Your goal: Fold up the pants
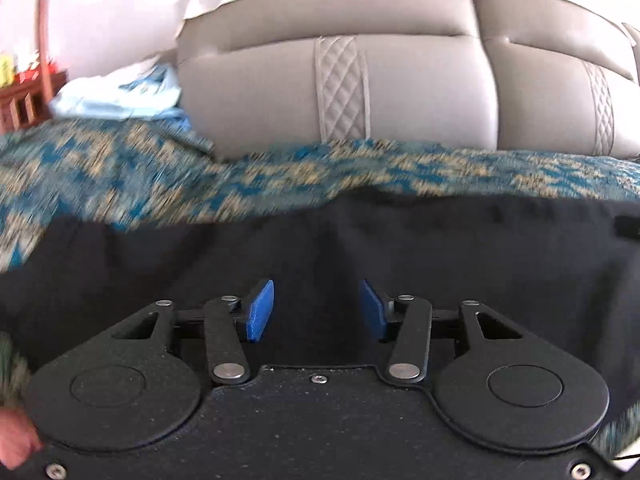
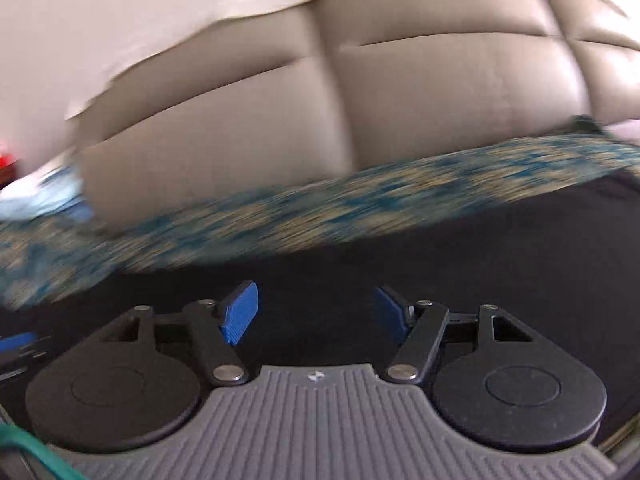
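Black pants (image 1: 320, 240) lie spread on a blue and tan patterned bedspread (image 1: 120, 168). My left gripper (image 1: 318, 310) is open, its blue pads apart just above the black cloth, holding nothing. In the right wrist view the pants (image 2: 440, 240) fill the lower half. My right gripper (image 2: 316, 312) is open and empty over the cloth. The left gripper's blue pad (image 2: 16, 340) shows at the far left edge of the right wrist view.
A padded grey headboard (image 1: 340, 92) rises behind the bedspread (image 2: 280, 216). Light blue and white cloth (image 1: 120, 96) is piled at the back left. A wooden shelf (image 1: 24, 96) stands at the far left. Both views are motion-blurred.
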The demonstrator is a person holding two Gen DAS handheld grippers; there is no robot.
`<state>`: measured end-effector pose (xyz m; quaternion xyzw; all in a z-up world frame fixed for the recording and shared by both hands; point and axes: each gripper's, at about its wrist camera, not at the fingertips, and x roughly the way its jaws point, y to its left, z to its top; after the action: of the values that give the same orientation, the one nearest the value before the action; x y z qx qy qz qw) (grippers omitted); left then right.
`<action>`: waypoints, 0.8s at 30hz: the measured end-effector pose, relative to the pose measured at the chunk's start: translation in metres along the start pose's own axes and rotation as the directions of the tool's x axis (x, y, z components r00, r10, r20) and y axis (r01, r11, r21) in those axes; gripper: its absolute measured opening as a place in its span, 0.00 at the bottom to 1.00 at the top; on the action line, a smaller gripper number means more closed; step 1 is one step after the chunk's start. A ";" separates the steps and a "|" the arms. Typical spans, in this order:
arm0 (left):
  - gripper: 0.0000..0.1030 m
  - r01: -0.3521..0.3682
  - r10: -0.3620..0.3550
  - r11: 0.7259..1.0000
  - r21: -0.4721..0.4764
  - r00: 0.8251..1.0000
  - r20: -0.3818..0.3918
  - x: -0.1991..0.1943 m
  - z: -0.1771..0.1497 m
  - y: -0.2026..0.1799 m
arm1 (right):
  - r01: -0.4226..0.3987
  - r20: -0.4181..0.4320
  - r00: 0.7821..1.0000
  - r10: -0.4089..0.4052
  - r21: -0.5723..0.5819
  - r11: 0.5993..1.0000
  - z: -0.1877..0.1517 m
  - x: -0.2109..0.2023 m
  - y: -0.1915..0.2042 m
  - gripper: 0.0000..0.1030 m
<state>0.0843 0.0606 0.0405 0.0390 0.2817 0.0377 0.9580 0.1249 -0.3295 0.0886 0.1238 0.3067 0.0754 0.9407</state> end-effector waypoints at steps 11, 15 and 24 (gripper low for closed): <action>0.51 -0.021 0.015 0.997 -0.077 0.998 -0.069 -0.015 -0.038 0.022 | -0.049 -0.076 0.996 0.038 -0.152 0.987 -0.037 -0.011 0.024 0.79; 0.53 -0.016 0.011 0.997 -0.078 0.998 -0.068 -0.015 -0.038 0.023 | 0.138 -0.058 0.988 -0.145 -0.103 0.985 -0.025 -0.021 -0.023 0.80; 0.60 -0.021 0.017 0.998 -0.063 0.998 -0.069 -0.012 -0.036 0.023 | 0.504 -0.255 0.858 -0.446 0.245 0.828 0.036 -0.043 -0.189 0.80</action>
<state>0.0539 0.0845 0.0190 0.0096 0.3124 0.0570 0.9482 0.1243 -0.5263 0.0880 0.1786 0.4225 -0.1985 0.8661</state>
